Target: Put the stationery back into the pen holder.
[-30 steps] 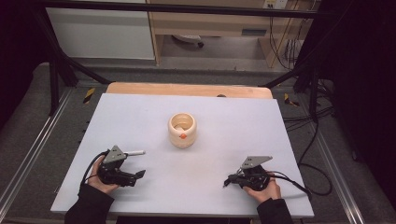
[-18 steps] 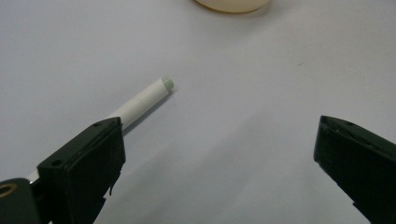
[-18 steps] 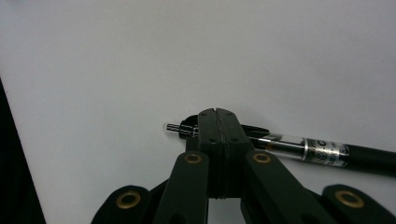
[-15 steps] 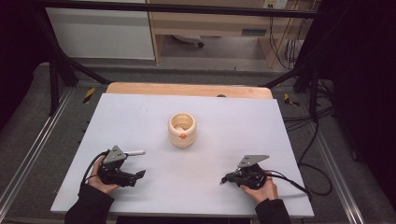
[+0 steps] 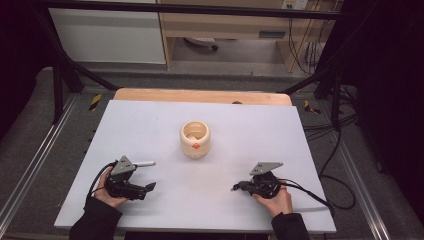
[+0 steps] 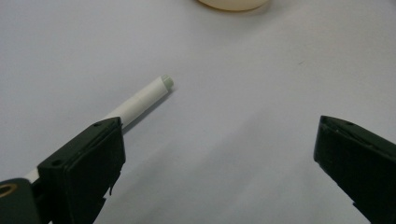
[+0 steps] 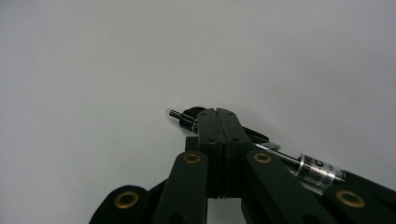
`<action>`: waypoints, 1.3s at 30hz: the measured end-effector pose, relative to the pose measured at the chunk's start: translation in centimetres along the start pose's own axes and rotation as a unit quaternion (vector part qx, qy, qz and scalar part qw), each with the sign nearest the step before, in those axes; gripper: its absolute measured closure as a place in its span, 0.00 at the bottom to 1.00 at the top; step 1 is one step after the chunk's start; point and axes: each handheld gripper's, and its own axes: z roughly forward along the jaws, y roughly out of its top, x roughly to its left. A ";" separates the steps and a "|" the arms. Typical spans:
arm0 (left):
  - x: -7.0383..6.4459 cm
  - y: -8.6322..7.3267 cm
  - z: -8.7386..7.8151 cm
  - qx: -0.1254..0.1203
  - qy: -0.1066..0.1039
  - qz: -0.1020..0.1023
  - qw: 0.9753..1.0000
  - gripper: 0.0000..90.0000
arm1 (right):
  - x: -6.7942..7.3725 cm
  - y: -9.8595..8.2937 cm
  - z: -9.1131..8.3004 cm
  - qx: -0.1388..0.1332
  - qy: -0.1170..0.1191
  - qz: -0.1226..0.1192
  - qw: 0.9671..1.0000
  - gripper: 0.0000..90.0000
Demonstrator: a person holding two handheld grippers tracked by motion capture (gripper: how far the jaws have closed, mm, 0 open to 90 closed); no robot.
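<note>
- We hold the left gripper (image 5: 142, 188) low over the white table (image 5: 150, 125) at about 8 o'clock from the cream cup (image 5: 195, 139), its jaws spread wide with bare table between them.
- A white pen (image 6: 140, 99) lies flat on the table just beside the left jaw, its grey tip pointing toward 1 o'clock in the left gripper view; nothing grips it.
- Our right gripper (image 7: 217, 122) sits at about 4 o'clock from the cup, jaws pressed together. A black pen with a clear barrel (image 7: 299, 163) lies right under and behind them, tip toward 10 o'clock; we cannot tell whether it is pinched.
- The cup stands upright mid-table, well apart from both grippers.
</note>
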 end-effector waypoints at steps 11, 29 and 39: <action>0.0 0.0 0.1 0.001 -0.001 -0.001 1.000 0.02 | -0.7 0.7 0.8 -0.007 -0.007 0.009 1.000 1.00; 0.1 0.0 0.0 0.001 -0.002 -0.002 1.000 0.02 | -2.4 2.6 2.2 -0.019 -0.031 0.015 0.999 0.99; 0.1 0.0 0.0 0.000 -0.003 -0.001 1.000 0.03 | -3.8 2.5 -0.1 -0.031 -0.059 0.027 0.997 0.99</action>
